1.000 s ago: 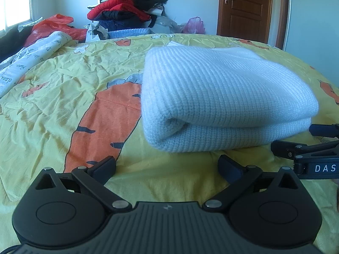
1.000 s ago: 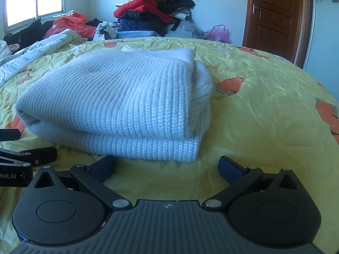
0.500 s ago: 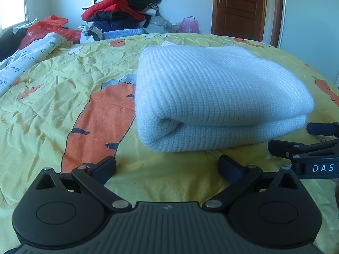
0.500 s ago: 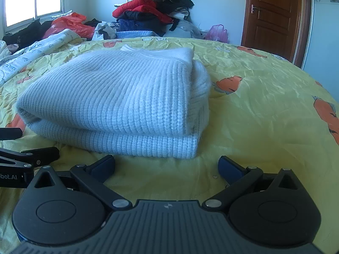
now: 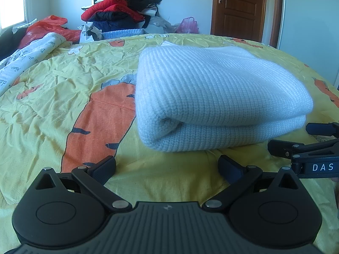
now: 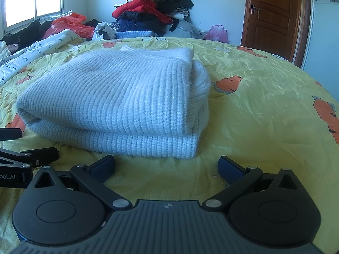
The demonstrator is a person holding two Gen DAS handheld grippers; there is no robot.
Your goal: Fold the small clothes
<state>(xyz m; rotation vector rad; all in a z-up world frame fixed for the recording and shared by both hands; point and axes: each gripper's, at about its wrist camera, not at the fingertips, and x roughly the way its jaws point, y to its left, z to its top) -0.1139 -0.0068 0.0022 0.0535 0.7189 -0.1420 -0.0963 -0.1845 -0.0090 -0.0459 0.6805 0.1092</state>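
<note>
A folded pale blue knit sweater [image 5: 216, 97] lies on the yellow carrot-print bedsheet [image 5: 63, 89]; it also shows in the right wrist view [image 6: 118, 105]. My left gripper [image 5: 167, 167] is open and empty, low over the sheet just in front of the sweater's left end. My right gripper [image 6: 166, 166] is open and empty in front of the sweater's right end. Each gripper shows at the edge of the other's view: the right one [image 5: 305, 148], the left one [image 6: 23, 158].
A pile of red, black and dark blue clothes [image 5: 122, 10] stands at the far edge of the bed. Orange plastic bags [image 5: 46, 27] and a white printed cloth [image 5: 25, 63] lie at the far left. A brown door [image 5: 239, 8] is at the back right.
Both grippers have stayed open near the sweater. The left wrist view has swung slightly, so the sweater sits a little lower and further left in it.
</note>
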